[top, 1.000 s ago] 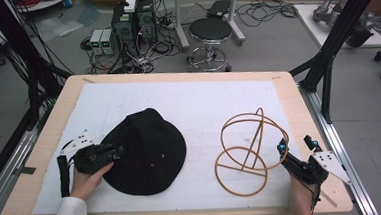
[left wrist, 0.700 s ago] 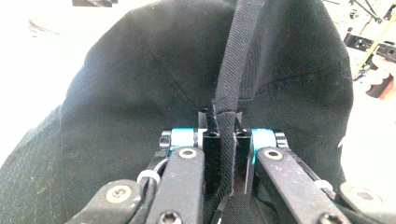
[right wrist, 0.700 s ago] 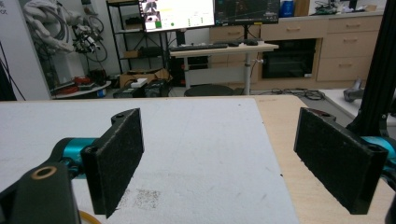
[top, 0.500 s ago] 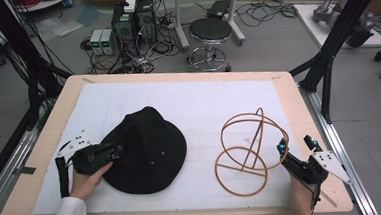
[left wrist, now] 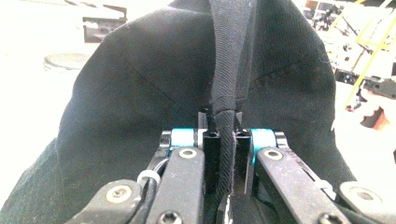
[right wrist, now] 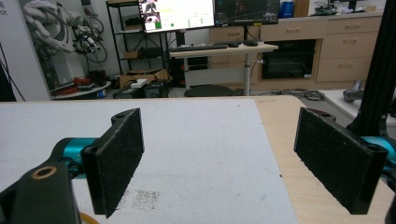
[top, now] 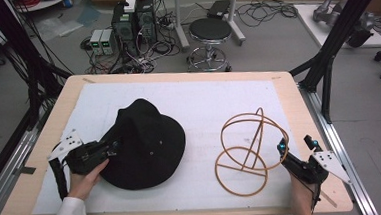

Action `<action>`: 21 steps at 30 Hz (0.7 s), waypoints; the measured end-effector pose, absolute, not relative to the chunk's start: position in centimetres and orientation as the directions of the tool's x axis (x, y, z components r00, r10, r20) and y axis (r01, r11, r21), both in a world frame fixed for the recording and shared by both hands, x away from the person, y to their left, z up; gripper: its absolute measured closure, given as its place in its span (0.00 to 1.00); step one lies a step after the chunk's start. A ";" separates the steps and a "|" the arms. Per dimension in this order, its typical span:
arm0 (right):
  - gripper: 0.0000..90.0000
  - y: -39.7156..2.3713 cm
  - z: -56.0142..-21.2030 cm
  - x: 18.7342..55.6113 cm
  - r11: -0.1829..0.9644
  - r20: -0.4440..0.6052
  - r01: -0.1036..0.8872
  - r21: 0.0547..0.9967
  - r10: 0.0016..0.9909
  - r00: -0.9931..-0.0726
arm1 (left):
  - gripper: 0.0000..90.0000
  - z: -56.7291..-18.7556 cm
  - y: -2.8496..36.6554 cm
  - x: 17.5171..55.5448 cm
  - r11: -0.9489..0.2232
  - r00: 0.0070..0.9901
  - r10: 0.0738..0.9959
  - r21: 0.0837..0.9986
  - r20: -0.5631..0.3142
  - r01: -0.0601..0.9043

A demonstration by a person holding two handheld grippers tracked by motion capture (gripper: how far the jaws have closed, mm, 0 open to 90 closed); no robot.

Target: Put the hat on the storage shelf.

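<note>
Left hand-held gripper point(top: 111, 145) pinching brim of black fabric bucket hat point(top: 148, 140), hat lying just ahead on counter point(top: 288, 106). Right hand-held gripper point(top: 295, 144) spread, empty; tan wire hoop stand point(top: 249, 151) just leftward, nearer.

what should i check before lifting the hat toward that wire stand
1. Left gripper shut on the black hat, brim fold pinched between its fingers: ok.
2. Depth of that pinch, enough to hold a lift: cannot tell.
3. Right gripper open and holding nothing: ok.
4. Wire stand upright on the white mat, apart from the hat: ok.
5. Right gripper steadying the stand: not ok, it sits beside the stand without gripping it.
6. Mat between hat and stand free of other things: ok.
</note>
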State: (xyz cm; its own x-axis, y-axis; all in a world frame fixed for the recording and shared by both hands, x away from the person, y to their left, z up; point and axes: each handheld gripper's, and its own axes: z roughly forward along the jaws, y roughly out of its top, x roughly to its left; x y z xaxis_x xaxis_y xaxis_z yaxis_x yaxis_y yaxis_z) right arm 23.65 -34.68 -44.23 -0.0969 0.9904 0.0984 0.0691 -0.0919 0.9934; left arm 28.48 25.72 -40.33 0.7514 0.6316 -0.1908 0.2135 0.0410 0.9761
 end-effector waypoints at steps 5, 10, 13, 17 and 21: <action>0.17 -34.8 -44.2 23.7 -0.082 0.088 0.064 0.995 0.991 -0.099 | 0.97 -40.1 26.1 28.4 0.080 0.747 0.631 0.976 -0.208 0.204; 0.17 -34.7 -44.2 23.7 -0.085 0.092 0.064 0.994 0.991 -0.101 | 0.97 -39.6 26.1 28.2 0.082 0.751 0.632 0.980 -0.193 0.183; 0.17 -34.7 -44.2 23.7 -0.089 0.096 0.070 0.994 0.990 -0.100 | 0.97 -39.1 26.1 28.0 0.099 0.756 0.627 0.981 -0.190 0.164; 0.17 -34.8 -44.2 23.7 -0.084 0.090 0.062 0.995 0.991 -0.100 | 0.97 -38.4 26.1 27.8 0.116 0.761 0.623 0.984 -0.181 0.139; 0.17 -34.7 -44.2 23.7 -0.085 0.091 0.065 0.994 0.991 -0.101 | 0.97 -38.1 26.1 27.7 0.118 0.763 0.623 0.985 -0.170 0.123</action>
